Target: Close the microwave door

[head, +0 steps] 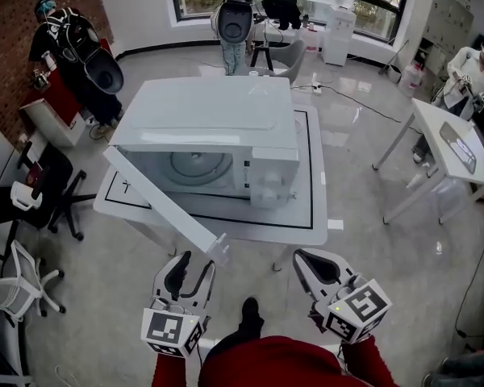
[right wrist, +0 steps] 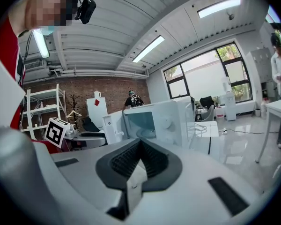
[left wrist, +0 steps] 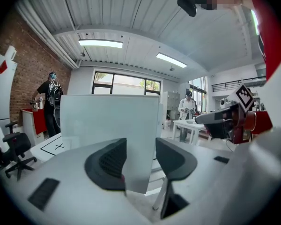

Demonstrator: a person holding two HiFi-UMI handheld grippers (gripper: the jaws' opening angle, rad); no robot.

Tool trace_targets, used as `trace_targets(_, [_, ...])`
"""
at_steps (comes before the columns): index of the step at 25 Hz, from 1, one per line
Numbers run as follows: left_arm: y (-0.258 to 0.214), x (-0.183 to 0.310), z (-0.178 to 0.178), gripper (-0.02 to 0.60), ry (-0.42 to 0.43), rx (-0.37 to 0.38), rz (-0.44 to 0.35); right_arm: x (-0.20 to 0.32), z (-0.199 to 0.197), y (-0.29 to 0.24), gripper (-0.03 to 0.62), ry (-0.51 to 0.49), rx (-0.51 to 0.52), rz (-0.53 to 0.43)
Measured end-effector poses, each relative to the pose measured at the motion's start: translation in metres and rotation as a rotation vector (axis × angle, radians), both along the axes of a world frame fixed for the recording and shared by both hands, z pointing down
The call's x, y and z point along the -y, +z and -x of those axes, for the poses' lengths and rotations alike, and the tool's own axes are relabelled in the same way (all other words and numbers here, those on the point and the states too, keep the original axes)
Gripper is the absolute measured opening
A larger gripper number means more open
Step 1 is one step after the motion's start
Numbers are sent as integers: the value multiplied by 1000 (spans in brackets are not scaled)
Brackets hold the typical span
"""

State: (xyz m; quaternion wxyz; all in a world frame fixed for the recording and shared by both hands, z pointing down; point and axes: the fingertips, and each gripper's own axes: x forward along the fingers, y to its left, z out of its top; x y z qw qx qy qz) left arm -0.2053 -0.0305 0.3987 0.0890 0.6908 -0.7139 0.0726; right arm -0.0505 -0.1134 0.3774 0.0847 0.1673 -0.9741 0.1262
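Observation:
A white microwave [head: 218,147] stands on a white table [head: 306,224]; its door [head: 165,204] is swung wide open, slanting out toward me at the left. My left gripper [head: 195,266] sits just below the door's free end, jaws open. In the left gripper view the door panel [left wrist: 107,121] fills the space ahead and shows in the gap of the left gripper [left wrist: 140,161], with no pad pressing on it. My right gripper [head: 306,258] hangs in front of the table's near edge, shut and empty. The right gripper view shows the right gripper [right wrist: 141,156] facing the microwave [right wrist: 164,121] and its open cavity.
Office chairs [head: 24,280] stand at the left. A white desk [head: 452,147] is at the right with a person beside it. Another person [head: 64,31] stands at the back left by the brick wall. My shoe [head: 250,313] is on the floor between the grippers.

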Motion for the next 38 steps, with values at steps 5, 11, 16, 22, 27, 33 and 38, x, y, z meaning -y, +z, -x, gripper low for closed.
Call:
trace_targets(5, [1,11,0,199,16,-16,6,8,1,2,12,19,-6,8])
trace_targets(11, [5,26,-3,198,48,-30,7,17,2,5,12,26,0,-8])
trace_targets(16, [6,38,-4,179,55,-33,8,23,2,6,12,30,5,-24])
trace_targets(22, [3,55,-2,160,69,-29,9,29,0,6,12,57,2,-3])
trace_targets(27, [1,68,-1,143,83,-21,-3,33,-1,7,12,69,1,-15])
trace_targets(33, [-1,79,4,123,73,-20,-8,33,-1,8,12,75,-6,-27])
trace_targets(38, [0,87,5,110,71,-24,-11,34,-1,10,12,86,-10,-18])
